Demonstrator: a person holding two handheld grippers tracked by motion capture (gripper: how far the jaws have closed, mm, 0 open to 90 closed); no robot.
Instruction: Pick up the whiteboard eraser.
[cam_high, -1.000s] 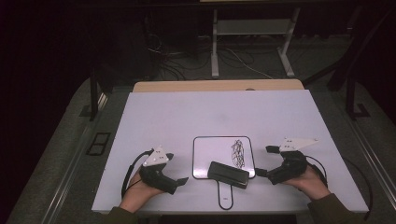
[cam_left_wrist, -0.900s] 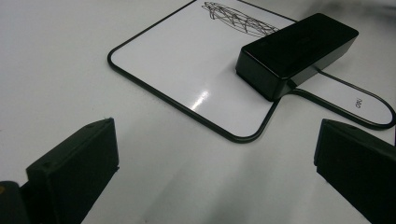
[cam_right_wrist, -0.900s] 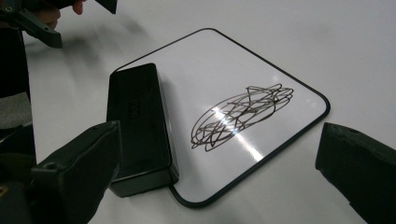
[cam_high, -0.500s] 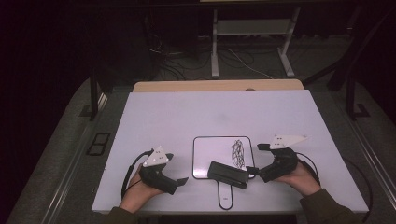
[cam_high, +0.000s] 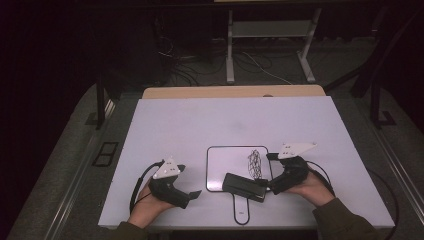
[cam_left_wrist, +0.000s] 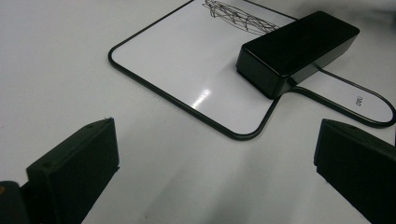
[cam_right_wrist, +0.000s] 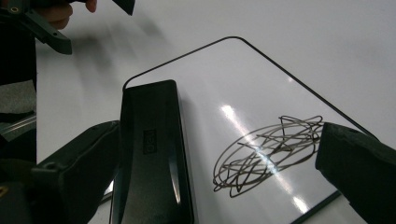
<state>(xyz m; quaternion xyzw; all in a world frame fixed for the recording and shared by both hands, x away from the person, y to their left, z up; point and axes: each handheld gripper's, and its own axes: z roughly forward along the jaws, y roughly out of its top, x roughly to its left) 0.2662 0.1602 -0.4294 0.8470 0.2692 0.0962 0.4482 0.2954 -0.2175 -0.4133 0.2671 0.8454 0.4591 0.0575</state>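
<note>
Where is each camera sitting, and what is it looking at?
High view: sits above the person's side of the table, looking forward and down; both hands show, with the left gripper and right gripper.
Left gripper view: rides the left gripper, looking across the table at the small whiteboard and black eraser; its two jaws stand apart.
Right gripper view: rides the right gripper, close above the eraser and scribble; its jaws stand apart.
Shared: both gripper views show the whiteboard, eraser and scribble.

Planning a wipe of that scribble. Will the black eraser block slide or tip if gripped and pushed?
The eraser block looks rigid, long and low, so tipping seems unlikely. Its glossy casing may be slippery between jaws. On the shiny whiteboard it would probably slide easily.
</note>
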